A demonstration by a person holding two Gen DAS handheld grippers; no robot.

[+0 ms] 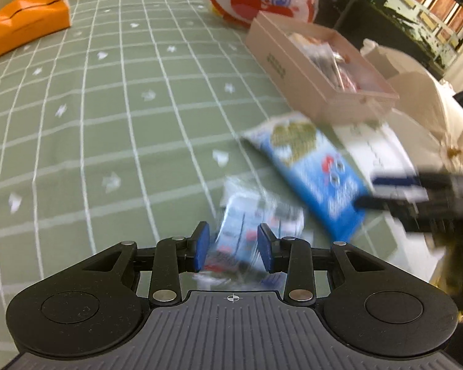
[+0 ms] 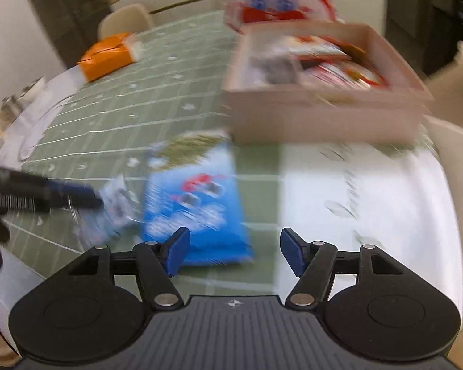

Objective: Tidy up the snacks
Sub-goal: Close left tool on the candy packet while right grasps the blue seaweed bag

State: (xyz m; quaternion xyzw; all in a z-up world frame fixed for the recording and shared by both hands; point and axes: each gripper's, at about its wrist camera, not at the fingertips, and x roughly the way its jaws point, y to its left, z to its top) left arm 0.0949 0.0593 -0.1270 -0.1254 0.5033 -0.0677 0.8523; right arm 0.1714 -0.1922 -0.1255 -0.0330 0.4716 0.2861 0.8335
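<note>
Left wrist view: your left gripper (image 1: 233,248) jaws pinch the small packet (image 1: 256,219); the right gripper (image 2: 234,254), jaws half open and empty, may shove the blue bag (image 2: 194,200) off the table (image 1: 108,108).

Both wrist cameras are looking steeply down along their fingers, close over the green checked tablecloth (image 1: 108,98), sharing, though blurred, the blue snack packet (image 1: 318,169) and pink box (image 2: 324,111).

A home dining room is suggested by a green checked tablecloth (image 1: 108,98), a cream chair (image 2: 125,21), and framed pictures (image 1: 432,3) beyond the claw.
</note>
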